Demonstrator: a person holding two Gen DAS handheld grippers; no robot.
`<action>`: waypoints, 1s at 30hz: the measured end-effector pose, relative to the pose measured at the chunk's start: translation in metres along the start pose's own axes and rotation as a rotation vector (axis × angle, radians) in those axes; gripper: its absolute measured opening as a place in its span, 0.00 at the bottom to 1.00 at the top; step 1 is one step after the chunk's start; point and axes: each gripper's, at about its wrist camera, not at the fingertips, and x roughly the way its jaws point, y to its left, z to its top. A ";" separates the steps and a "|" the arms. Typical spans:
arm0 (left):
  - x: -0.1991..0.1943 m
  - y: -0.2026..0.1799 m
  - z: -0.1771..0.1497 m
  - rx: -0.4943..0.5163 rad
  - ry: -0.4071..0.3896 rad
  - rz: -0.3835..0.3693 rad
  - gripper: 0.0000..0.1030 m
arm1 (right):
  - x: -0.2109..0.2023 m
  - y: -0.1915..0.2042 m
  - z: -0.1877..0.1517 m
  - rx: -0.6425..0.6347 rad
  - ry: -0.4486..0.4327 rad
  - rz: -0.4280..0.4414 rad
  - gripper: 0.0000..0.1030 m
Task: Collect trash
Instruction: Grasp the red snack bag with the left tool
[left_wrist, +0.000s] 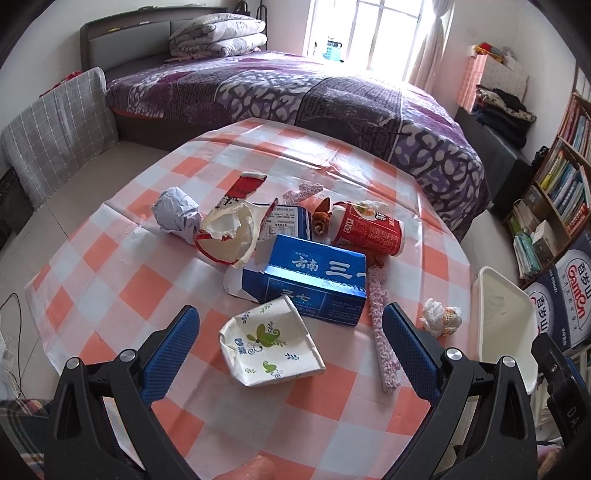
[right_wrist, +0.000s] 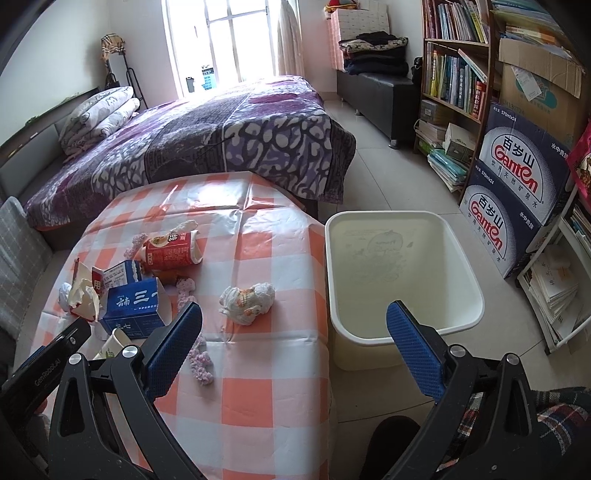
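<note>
The left gripper (left_wrist: 290, 339) hangs over a flattened paper cup (left_wrist: 271, 347), fingers spread. The right gripper (right_wrist: 293, 345) (also spread, holding nothing) hovers between a crumpled tissue wad (right_wrist: 246, 298) and the smooth white plastic bin (right_wrist: 402, 280) beside the checkered tabletop (right_wrist: 258, 398).

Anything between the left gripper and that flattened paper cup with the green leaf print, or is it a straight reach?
Nothing visible blocks it. The left gripper is open, and the flattened paper cup lies on the checkered tablecloth between its fingers. The blue carton sits just behind the cup, beyond the approach.
</note>
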 end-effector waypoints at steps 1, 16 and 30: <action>0.001 0.003 0.010 0.008 0.003 0.016 0.93 | 0.002 0.005 0.005 -0.009 0.006 0.014 0.93; 0.102 0.048 0.095 0.107 0.265 -0.039 0.93 | 0.092 0.072 0.033 -0.214 0.308 0.257 0.93; 0.124 0.059 0.094 0.132 0.306 -0.076 0.39 | 0.088 0.171 -0.035 -0.572 0.400 0.445 0.93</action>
